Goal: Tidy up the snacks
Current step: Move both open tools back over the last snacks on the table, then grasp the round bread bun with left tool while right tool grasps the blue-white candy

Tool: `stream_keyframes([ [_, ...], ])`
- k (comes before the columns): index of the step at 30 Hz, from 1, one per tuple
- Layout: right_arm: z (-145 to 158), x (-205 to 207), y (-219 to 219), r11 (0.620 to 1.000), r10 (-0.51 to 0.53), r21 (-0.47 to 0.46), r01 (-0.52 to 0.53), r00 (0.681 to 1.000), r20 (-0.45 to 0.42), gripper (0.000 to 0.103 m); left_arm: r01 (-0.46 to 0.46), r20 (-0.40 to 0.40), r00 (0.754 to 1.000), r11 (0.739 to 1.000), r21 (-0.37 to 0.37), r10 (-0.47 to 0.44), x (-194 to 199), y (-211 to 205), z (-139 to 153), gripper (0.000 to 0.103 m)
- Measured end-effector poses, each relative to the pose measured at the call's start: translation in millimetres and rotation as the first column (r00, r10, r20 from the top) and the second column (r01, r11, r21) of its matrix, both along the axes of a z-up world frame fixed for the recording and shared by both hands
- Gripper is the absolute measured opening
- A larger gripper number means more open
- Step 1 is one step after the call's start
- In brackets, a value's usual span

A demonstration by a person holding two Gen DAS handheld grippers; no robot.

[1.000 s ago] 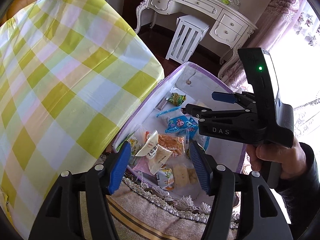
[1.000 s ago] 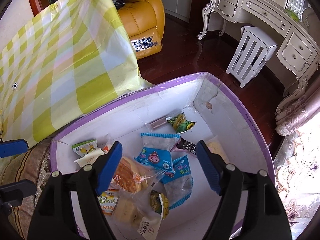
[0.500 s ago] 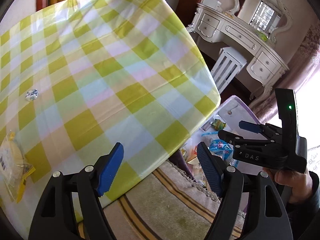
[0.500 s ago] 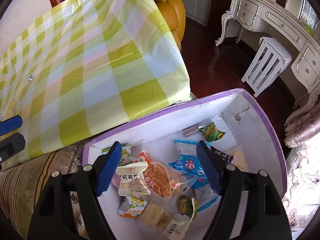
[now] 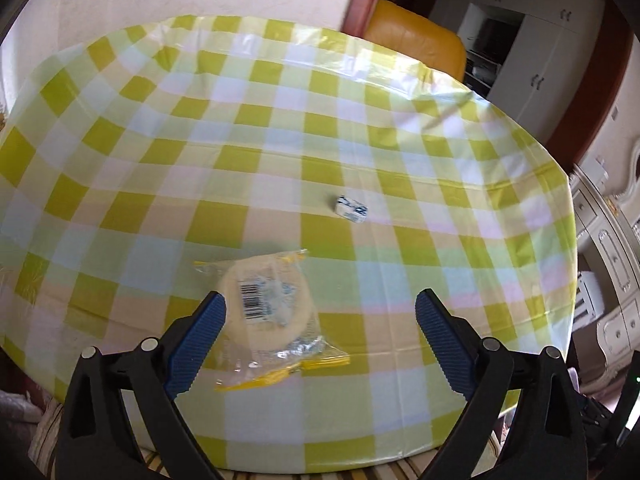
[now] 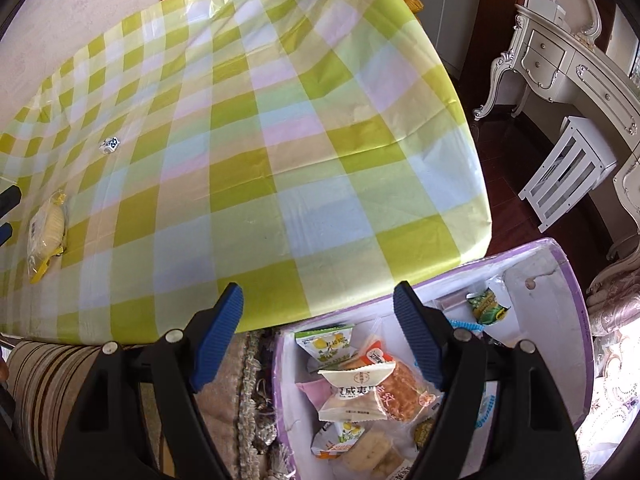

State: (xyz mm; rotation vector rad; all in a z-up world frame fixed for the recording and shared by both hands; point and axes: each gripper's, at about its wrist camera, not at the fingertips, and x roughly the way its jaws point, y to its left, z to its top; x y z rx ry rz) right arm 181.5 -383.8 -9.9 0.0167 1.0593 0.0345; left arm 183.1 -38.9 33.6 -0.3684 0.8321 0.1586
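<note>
A round pale cake in a clear wrapper with yellow ends (image 5: 267, 312) lies on the green-checked tablecloth (image 5: 280, 152), just ahead of my open, empty left gripper (image 5: 318, 322) and near its left finger. It also shows in the right wrist view (image 6: 45, 229) at the far left. A small blue-and-white candy (image 5: 351, 208) lies farther back on the table; it also shows in the right wrist view (image 6: 110, 144). My right gripper (image 6: 318, 334) is open and empty over the table's edge beside a purple-rimmed box (image 6: 576, 320) holding several wrapped snacks (image 6: 372, 392).
A striped rug (image 6: 44, 380) lies under the table's near edge. A white dresser (image 6: 576, 68) and white stool (image 6: 568, 172) stand to the right on the dark floor. An orange armchair (image 5: 416, 36) is behind the table.
My left gripper has swung from the box over the table and now faces the wrapped cake. My right gripper has drawn back left from above the box to the table's edge.
</note>
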Motion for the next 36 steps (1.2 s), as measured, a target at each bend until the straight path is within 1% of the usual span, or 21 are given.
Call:
stream_keyframes([
  [2,1.9,5.8,11.0,1.000,0.023,0.006,-0.023,1.000,0.005,0.077,-0.041,-0.040,0.998,0.999,-0.018,0.040,2.7,16.8,-10.0,0.096],
  [4,4.0,12.1,22.9,0.999,0.049,0.009,-0.049,0.999,0.008,0.077,-0.065,-0.074,0.995,0.997,-0.051,0.061,2.8,27.8,-20.6,0.096],
  [7,6.9,21.8,40.8,0.996,0.085,0.016,-0.085,0.996,0.018,0.077,-0.063,-0.114,0.992,0.994,-0.091,0.053,9.0,34.4,-32.0,0.097],
  [8,7.9,25.1,46.6,0.995,0.097,0.018,-0.097,0.995,0.023,0.077,-0.059,-0.127,0.991,0.994,-0.094,0.047,10.9,29.8,-36.6,0.097],
  [10,9.8,32.4,57.6,0.993,0.117,0.022,-0.117,0.993,0.030,0.077,-0.055,-0.158,0.987,0.995,-0.084,0.041,17.6,27.0,-44.8,0.099],
  [12,12.6,39.4,68.0,0.991,0.131,0.031,-0.132,0.991,0.041,0.077,-0.050,-0.202,0.979,0.997,-0.056,0.038,26.1,25.8,-54.3,0.099],
  [16,18.8,53.9,90.6,0.985,0.168,0.035,-0.171,0.983,0.070,0.079,-0.015,-0.241,0.971,1.000,-0.016,0.011,36.0,23.4,-63.4,0.098],
  [17,19.4,58.1,96.6,0.983,0.178,0.036,-0.181,0.981,0.074,0.080,0.000,-0.248,0.969,1.000,-0.002,-0.001,37.5,21.6,-64.7,0.096],
  [18,19.8,62.4,102.6,0.981,0.187,0.036,-0.190,0.979,0.079,0.080,0.016,-0.252,0.968,1.000,0.008,-0.013,39.2,20.6,-65.7,0.089],
  [19,19.6,66.8,108.6,0.980,0.194,0.036,-0.198,0.977,0.082,0.080,0.029,-0.253,0.967,0.999,0.016,-0.024,40.6,19.8,-66.3,0.086],
  [21,19.0,76.0,120.6,0.976,0.209,0.037,-0.213,0.974,0.089,0.080,0.062,-0.245,0.968,0.997,0.037,-0.051,42.8,16.8,-64.9,0.074],
  [24,16.8,90.3,139.1,0.971,0.231,0.037,-0.235,0.969,0.093,0.080,0.090,-0.239,0.968,0.993,0.071,-0.071,47.0,16.6,-65.0,0.069],
  [28,11.8,112.0,166.9,0.960,0.274,0.040,-0.278,0.958,0.091,0.080,0.107,-0.214,0.973,0.989,0.106,-0.082,54.7,25.0,-65.0,0.068],
  [30,9.8,123.4,181.4,0.952,0.299,0.039,-0.304,0.949,0.102,0.080,0.095,-0.198,0.977,0.990,0.105,-0.073,57.0,32.6,-64.8,0.067],
  [32,4.9,134.8,197.0,0.946,0.321,0.022,-0.324,0.943,0.088,0.080,0.079,-0.184,0.981,0.992,0.101,-0.059,57.8,39.4,-64.8,0.067],
  [36,-4.3,153.0,225.8,0.934,0.352,0.033,-0.355,0.933,0.076,0.080,0.050,-0.157,0.987,0.995,0.082,-0.037,58.0,49.4,-65.1,0.066],
])
